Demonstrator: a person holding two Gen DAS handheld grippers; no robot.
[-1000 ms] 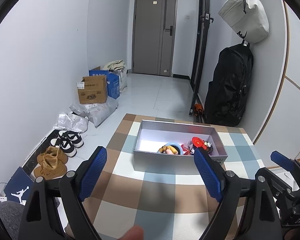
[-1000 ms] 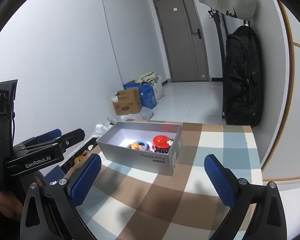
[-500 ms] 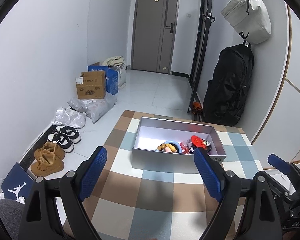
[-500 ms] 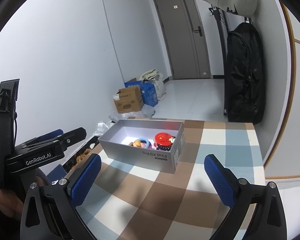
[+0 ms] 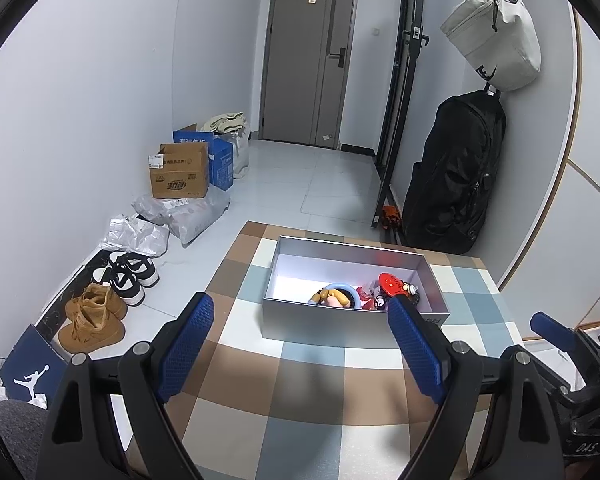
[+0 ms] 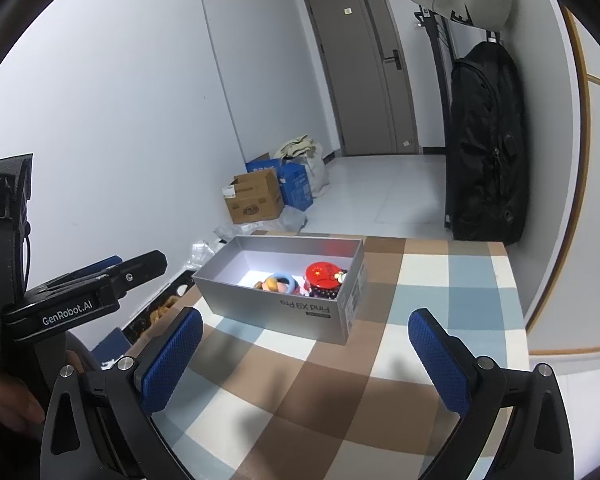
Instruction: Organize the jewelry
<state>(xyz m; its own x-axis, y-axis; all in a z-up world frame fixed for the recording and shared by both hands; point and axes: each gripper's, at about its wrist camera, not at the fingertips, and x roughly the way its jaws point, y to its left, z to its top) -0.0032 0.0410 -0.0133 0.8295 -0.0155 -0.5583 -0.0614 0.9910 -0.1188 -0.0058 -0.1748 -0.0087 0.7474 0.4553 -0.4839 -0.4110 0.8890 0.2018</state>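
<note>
An open grey box (image 5: 352, 322) stands at the far part of the checked table (image 5: 300, 380). Inside it lie a blue ring (image 5: 340, 289), a red round piece (image 5: 394, 282) and other small trinkets, partly hidden by the front wall. My left gripper (image 5: 299, 306) hovers open before the box with nothing between its blue pads (image 5: 184, 344). In the right wrist view the same box (image 6: 300, 312) sits ahead, and my right gripper (image 6: 305, 318) is open and empty above the cloth. The left gripper (image 6: 112, 272) shows at that view's left side.
The table's left edge drops to a floor with shoes (image 5: 96, 316), grey bags (image 5: 188, 216) and cardboard boxes (image 5: 180, 172). A black backpack (image 5: 456, 176) leans on the right wall behind the table. A closed door (image 5: 304, 64) is far back.
A fingertip at the bottom edge of the left wrist view has gone out of sight. Both grippers stay open and hardly shift; the box has not moved.
</note>
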